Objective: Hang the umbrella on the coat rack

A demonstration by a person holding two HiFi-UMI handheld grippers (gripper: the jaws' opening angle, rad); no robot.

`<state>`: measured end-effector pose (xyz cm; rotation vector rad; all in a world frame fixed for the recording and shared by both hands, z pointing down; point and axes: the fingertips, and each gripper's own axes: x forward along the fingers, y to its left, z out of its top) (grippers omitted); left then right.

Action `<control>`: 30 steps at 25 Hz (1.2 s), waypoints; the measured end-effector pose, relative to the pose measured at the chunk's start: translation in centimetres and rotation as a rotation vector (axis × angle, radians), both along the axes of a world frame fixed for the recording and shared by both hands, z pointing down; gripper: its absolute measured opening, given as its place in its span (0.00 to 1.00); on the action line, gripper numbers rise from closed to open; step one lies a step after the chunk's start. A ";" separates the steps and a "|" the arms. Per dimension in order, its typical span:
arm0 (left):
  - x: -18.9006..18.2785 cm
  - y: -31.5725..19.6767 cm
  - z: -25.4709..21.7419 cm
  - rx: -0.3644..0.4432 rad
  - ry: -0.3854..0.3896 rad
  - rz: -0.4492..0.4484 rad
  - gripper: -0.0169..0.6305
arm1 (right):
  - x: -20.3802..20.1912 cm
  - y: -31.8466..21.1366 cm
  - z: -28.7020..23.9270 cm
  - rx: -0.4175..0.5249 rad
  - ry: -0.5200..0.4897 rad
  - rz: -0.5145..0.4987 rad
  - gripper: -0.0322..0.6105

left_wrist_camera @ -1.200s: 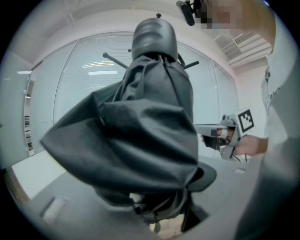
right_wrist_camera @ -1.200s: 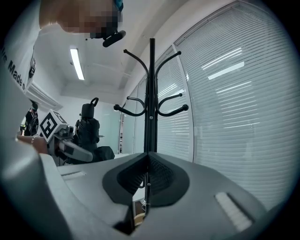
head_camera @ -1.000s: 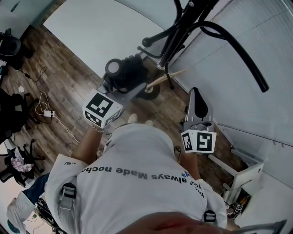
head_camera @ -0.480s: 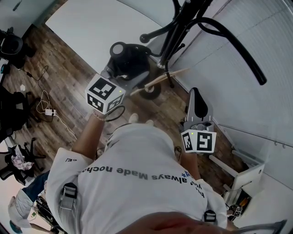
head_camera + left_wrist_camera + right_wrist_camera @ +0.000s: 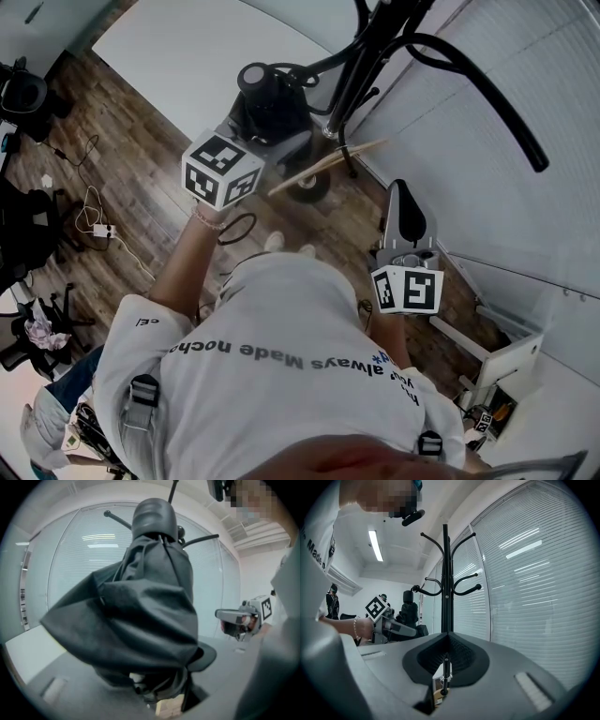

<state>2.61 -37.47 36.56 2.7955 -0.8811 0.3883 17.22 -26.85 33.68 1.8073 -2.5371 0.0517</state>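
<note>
- The umbrella (image 5: 140, 606) is clamped in the left gripper (image 5: 161, 691) — held up near the coat rack (image 5: 446, 573).
- The right gripper (image 5: 443, 674) is closed on itself, seemingly empty.
- A hook (image 5: 477, 587) must be reached next.

The left gripper (image 5: 157, 693) is clamped on a folded black umbrella (image 5: 140, 616), whose bunched fabric fills the middle, rounded cap uppermost. Behind it the coat rack (image 5: 201, 538) spreads its hooks against pale window blinds (image 5: 79, 564). The right gripper (image 5: 236, 620) hangs at right, well apart.
</note>
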 end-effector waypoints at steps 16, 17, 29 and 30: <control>3.2 -3.0 1.0 -0.025 -0.058 0.057 0.46 | 0.3 0.4 0.2 -0.010 0.010 0.019 0.05; 3.5 -3.1 1.2 -0.027 -0.064 0.059 0.46 | 0.4 0.4 0.2 -0.010 0.011 0.019 0.05; 5.0 -3.5 5.2 -0.071 -0.166 0.087 0.47 | 0.7 0.5 0.7 -0.013 0.010 0.026 0.05; 4.9 -3.6 5.6 -0.071 -0.174 0.086 0.47 | 0.6 0.4 0.8 -0.014 0.011 0.027 0.05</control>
